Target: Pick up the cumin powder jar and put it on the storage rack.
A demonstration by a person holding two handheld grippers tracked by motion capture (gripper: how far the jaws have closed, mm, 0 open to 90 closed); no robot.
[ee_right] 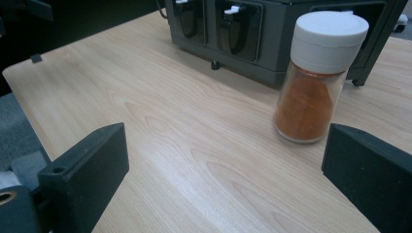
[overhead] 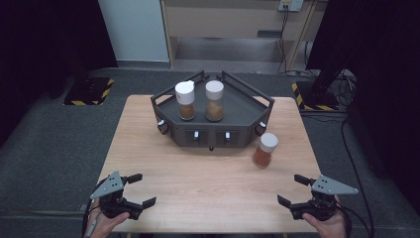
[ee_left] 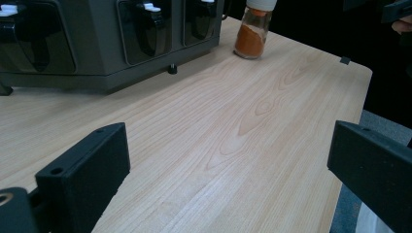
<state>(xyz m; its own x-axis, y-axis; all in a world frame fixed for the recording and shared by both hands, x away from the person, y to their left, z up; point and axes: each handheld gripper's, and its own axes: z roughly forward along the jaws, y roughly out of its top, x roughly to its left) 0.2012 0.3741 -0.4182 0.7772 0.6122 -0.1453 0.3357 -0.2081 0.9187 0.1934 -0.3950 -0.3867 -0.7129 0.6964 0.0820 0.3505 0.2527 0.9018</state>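
Left gripper (overhead: 140, 189) and right gripper (overhead: 293, 190) — jaws wide apart, holding nothing. Spice jar (overhead: 265, 149) upright just beside rack (overhead: 247, 101), nearer right gripper.

A light wooden table (overhead: 208, 193) with rounded corners stands on grey carpet (overhead: 49, 148). At its far middle sits a dark, angular rack (overhead: 237, 106), its front panels facing the near edge and small feet touching the wood. Just beside the rack's right front corner, a spice jar (overhead: 265, 149) with a white cap and orange powder stands upright directly on the tabletop, apart from the rack. The near half of the table is bare wood grain.
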